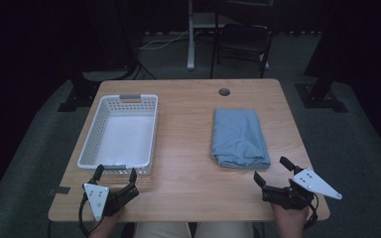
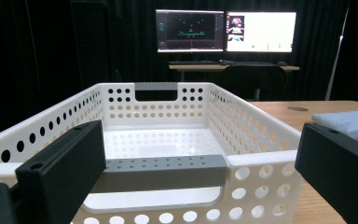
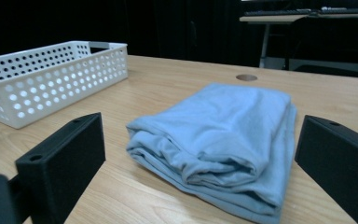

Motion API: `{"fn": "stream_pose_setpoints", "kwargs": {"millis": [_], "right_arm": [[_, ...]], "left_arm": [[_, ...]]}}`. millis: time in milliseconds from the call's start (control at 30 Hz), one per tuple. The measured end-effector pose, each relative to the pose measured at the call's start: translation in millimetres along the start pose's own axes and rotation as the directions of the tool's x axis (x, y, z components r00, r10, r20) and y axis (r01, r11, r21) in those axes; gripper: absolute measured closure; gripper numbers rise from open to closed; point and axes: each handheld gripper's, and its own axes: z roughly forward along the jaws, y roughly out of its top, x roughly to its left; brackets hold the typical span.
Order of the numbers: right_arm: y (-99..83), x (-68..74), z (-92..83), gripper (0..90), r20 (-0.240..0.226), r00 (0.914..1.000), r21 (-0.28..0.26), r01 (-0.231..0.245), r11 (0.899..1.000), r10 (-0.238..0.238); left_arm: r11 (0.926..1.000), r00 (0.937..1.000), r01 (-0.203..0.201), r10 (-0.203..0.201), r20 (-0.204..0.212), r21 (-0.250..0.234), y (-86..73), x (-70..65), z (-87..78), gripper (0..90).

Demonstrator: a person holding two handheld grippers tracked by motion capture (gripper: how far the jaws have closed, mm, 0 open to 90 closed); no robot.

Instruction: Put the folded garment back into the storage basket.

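Black jaws of both grippers stand wide apart, empty. Right gripper (image 1: 271,171) faces the folded blue cloth (image 3: 223,135) just ahead; left gripper (image 1: 115,173) faces the empty white basket (image 2: 261,135). Nothing appears moved yet: grasping and placing remain. Lit monitors (image 2: 226,30) appear beyond the basket.

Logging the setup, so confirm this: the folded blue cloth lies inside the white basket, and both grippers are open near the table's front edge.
Not quite: the folded blue cloth lies on the table, right of the empty white basket, as the high view shows. Both the left gripper and right gripper are open.
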Motion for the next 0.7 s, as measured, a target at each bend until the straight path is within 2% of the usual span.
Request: {"fn": "stream_pose_setpoints", "kwargs": {"millis": [133, 200, 333, 467, 700], "right_arm": [[11.4, 0.7, -6.3, 1.6, 0.007, 0.9996, -0.025, 0.027, 0.999, -0.027], [14.3, 0.0, -6.6, 1.6, 0.004, 0.9997, -0.022, 0.025, 0.999, -0.025], [23.3, -2.6, -9.5, 1.7, 0.021, 0.9996, -0.051, 0.018, 0.999, -0.017], [28.9, -3.3, -11.3, 1.7, 0.021, 0.9996, -0.061, 0.022, 0.998, -0.021], [42.4, -2.0, -14.9, 3.1, 0.027, 0.9981, -0.065, 0.058, 0.996, -0.056]], "left_arm": [[1.0000, 1.0000, -0.001, 0.001, -0.001, 0.006, 0.2, -0.1, 0.3, 3.0], [1.0000, 1.0000, 0.000, 0.000, -0.001, 0.005, 0.2, -0.1, 0.3, 3.0], [1.0000, 1.0000, -0.001, 0.001, 0.000, 0.004, 0.1, 0.0, 0.1, 3.0], [1.0000, 1.0000, -0.001, 0.001, 0.000, 0.003, 0.1, 0.0, 0.1, 3.0], [1.0000, 1.0000, -0.001, 0.001, 0.000, 0.004, 0.1, -0.1, 0.2, 3.0]]}}
